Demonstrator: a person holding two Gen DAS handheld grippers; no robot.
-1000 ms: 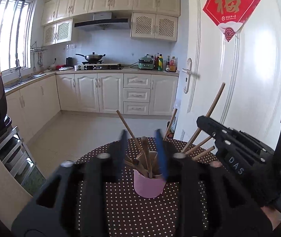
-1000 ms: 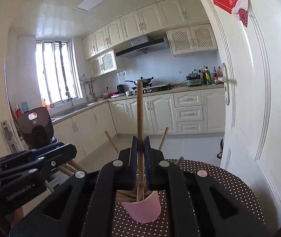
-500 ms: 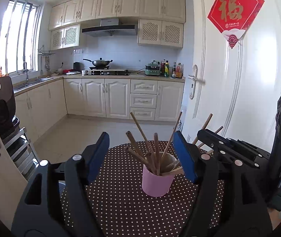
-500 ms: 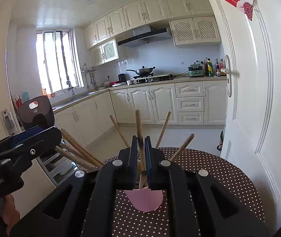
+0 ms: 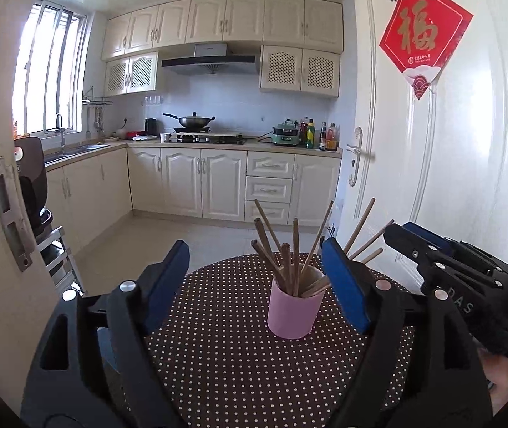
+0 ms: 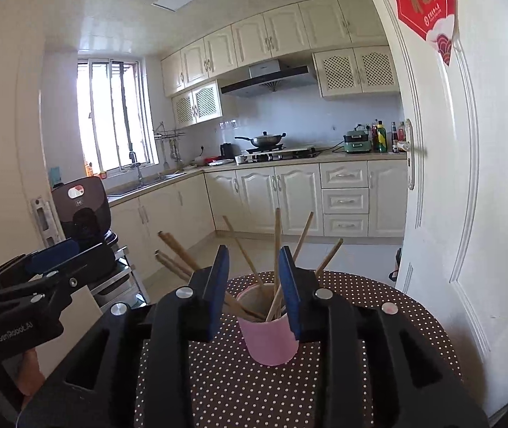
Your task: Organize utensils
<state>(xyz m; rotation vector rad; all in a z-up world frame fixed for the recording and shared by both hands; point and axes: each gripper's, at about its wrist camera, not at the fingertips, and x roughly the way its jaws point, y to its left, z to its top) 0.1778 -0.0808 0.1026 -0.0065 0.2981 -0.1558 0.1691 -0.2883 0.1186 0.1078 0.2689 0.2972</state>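
Note:
A pink cup [image 5: 294, 308] [image 6: 271, 337] stands on a round table under a dark dotted cloth [image 5: 225, 363] [image 6: 400, 324]. Several wooden chopsticks [image 5: 295, 249] [image 6: 277, 246] lean out of it in all directions. My left gripper [image 5: 255, 249] sits short of the cup, its jaws opening wide with nothing pressed between the blue pads. My right gripper [image 6: 253, 251] is also back from the cup. Its jaws are opening too; chopsticks show through the gap, but the pads do not touch them. Each gripper shows at the edge of the other's view [image 5: 405, 233] [image 6: 57, 255].
A white door [image 5: 432, 164] with a red paper decoration [image 5: 423, 32] stands close on the right. A door frame [image 5: 8, 214] and a black appliance on a metal rack [image 6: 82, 210] are on the left. Kitchen cabinets and floor lie beyond the table.
The right gripper let go of the upright chopstick, which now rests in the cup, and its jaws parted. The left jaws widened. Both grippers drew back from the cup.

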